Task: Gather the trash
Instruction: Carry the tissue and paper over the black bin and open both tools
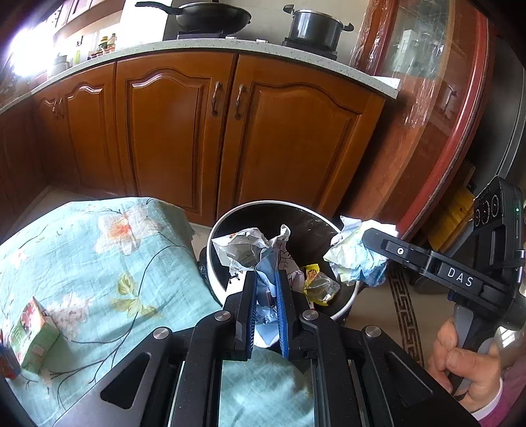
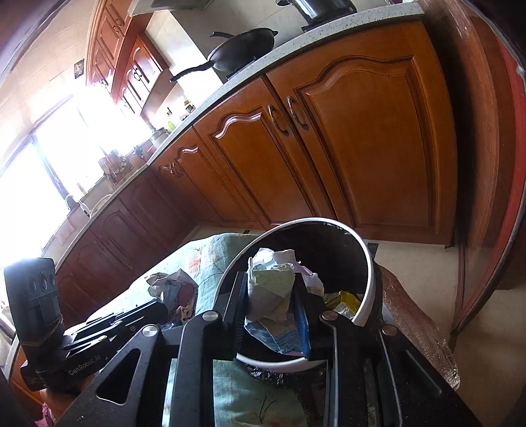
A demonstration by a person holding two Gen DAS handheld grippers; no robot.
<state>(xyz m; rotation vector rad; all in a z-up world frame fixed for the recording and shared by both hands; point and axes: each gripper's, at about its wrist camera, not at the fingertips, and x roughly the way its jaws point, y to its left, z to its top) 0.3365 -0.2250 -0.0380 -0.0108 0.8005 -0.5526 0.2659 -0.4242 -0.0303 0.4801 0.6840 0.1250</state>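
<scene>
A round bin (image 1: 263,204) with a white rim and black liner stands on the floor beside the table, with a yellow wrapper (image 1: 315,282) inside. My left gripper (image 1: 265,269) is shut on a crumpled white-and-blue wrapper (image 1: 245,249) and hangs over the bin's near rim. My right gripper (image 1: 368,239) comes in from the right, shut on a crumpled pale green-and-blue paper (image 1: 353,258) at the bin's right edge. In the right wrist view that paper (image 2: 271,289) sits between the pads of the right gripper (image 2: 271,285) above the bin (image 2: 365,262). The left gripper (image 2: 161,307) is to the left with its wrapper (image 2: 172,285).
A teal floral cloth (image 1: 98,262) covers the table, with a green carton (image 1: 33,331) near its left edge. Brown cabinet doors (image 1: 171,131) stand behind the bin under a counter with a wok (image 1: 210,14) and a pot (image 1: 315,24). A red-framed glass cabinet (image 1: 427,98) is on the right.
</scene>
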